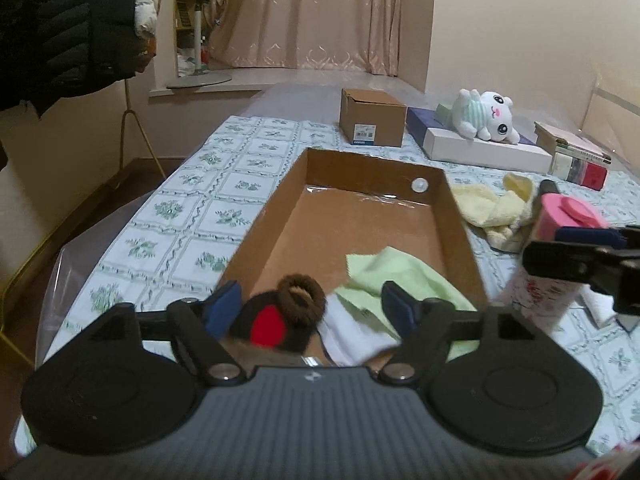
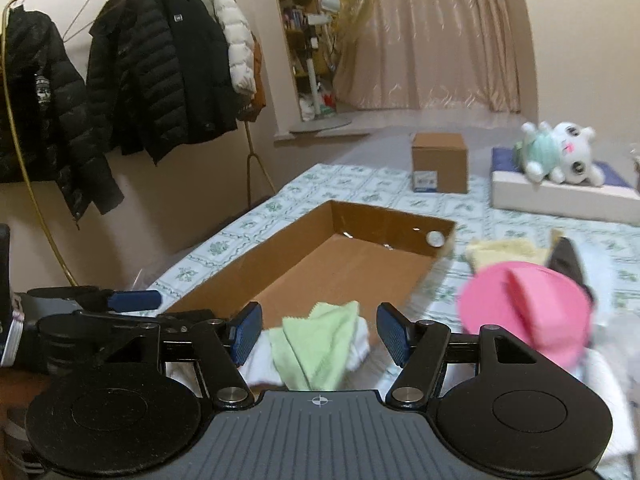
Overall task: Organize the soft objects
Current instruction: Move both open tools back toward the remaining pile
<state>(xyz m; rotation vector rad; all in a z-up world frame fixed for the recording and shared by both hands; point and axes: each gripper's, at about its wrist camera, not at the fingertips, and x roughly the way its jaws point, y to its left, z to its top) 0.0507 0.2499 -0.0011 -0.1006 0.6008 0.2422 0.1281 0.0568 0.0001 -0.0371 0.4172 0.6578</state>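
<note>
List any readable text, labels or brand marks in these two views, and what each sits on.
No text can be read with certainty.
Small closed cardboard box: white and blue label on its front, print too small to read.
Stacked books: spine lettering too blurred.
Black jacket: white chest patch, illegible.
Left gripper and right gripper: only a crosshair mark on each body, no words.

Green cloth [image 1: 394,276], brown scrunchie [image 1: 301,295] in box [image 1: 276,216]

Left gripper [image 1: 311,307] and right gripper [image 2: 319,333]: black linkages, blue ribbed pads, silver screws, grey ridged bodies
</note>
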